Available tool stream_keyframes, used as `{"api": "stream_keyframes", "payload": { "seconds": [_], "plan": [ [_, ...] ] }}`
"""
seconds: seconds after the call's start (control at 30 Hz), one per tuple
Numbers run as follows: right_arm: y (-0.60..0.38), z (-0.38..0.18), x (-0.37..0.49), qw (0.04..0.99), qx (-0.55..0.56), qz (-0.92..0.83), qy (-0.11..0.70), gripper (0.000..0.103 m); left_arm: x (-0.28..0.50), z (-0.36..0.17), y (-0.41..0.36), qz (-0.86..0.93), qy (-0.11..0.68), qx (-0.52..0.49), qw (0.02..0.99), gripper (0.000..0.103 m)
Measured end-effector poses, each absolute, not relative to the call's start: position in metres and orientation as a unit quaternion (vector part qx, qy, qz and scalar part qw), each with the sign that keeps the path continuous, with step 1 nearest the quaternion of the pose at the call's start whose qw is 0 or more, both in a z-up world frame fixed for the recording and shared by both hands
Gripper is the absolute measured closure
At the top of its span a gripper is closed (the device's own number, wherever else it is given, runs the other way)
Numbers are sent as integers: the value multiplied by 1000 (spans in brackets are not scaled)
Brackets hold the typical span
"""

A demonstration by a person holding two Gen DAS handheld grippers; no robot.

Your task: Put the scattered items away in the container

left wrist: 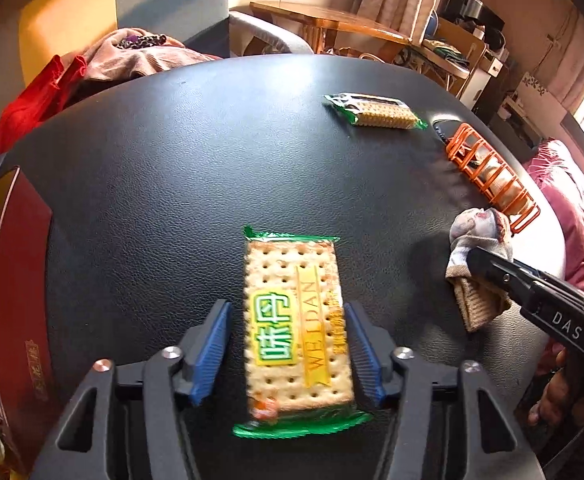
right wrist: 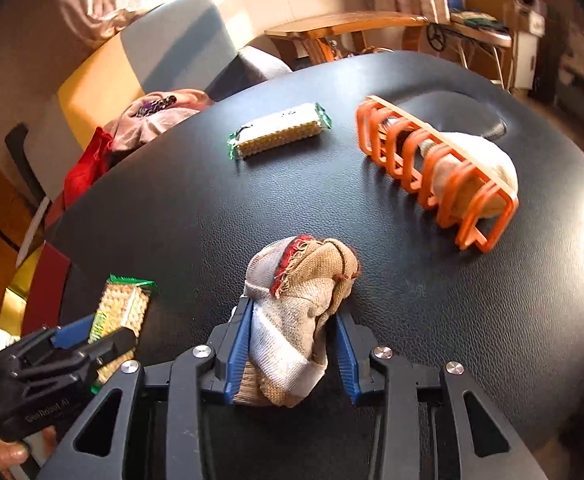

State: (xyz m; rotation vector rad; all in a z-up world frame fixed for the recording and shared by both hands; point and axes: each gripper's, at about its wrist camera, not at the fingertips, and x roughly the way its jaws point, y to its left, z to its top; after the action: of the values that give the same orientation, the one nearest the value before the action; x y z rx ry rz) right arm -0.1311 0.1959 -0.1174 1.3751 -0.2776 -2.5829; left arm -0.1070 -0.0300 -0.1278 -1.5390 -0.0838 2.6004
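A cracker packet point(left wrist: 296, 322) with a green wrapper lies flat on the black table between the fingers of my left gripper point(left wrist: 288, 346). The jaws stand open on either side of it, with a small gap at the left pad. My right gripper point(right wrist: 292, 350) has a rolled sock point(right wrist: 297, 312) between its blue pads; the left pad touches it, the right pad stands just off it. A second cracker packet point(left wrist: 375, 110) lies farther back on the table. An orange wire rack point(right wrist: 435, 172) holds another sock.
A red box point(left wrist: 16, 280) sits at the table's left edge. Clothes point(left wrist: 132, 54) are piled beyond the far left edge. A pink blanket point(left wrist: 571, 216) lies past the right edge. A chair and wooden desk stand behind the table.
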Motion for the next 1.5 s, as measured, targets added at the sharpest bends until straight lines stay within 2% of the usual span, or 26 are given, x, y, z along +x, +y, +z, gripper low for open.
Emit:
{"api": "stream_keyframes", "payload": {
  "seconds": [0.03,0.27,0.57,0.77,0.93,1.23,1.5],
  "plan": [
    [196,-118,-131,103,464,-875,-92,68,-107,-129,-31,859,-30,-508,57,55],
    [199,-116,-119,123,461,-873,-104,75,-81,-125,-41,867,-68,-491,61,55],
    [171,-99,-92,186,448,-869,-98,76,-42,-98,-48,882,-78,-459,70,55],
    [138,-67,-79,235,421,-873,-79,76,-12,-65,-69,903,-80,-420,51,55],
    [90,-33,-69,303,394,-865,-68,76,19,-35,-117,915,-100,-390,0,55],
    [-35,-6,-47,421,378,-824,-9,76,48,-26,-221,914,-134,-365,-118,55],
    [-122,-30,-55,424,402,-809,63,74,63,-33,-294,897,-162,-358,-202,55]
  ]
}}
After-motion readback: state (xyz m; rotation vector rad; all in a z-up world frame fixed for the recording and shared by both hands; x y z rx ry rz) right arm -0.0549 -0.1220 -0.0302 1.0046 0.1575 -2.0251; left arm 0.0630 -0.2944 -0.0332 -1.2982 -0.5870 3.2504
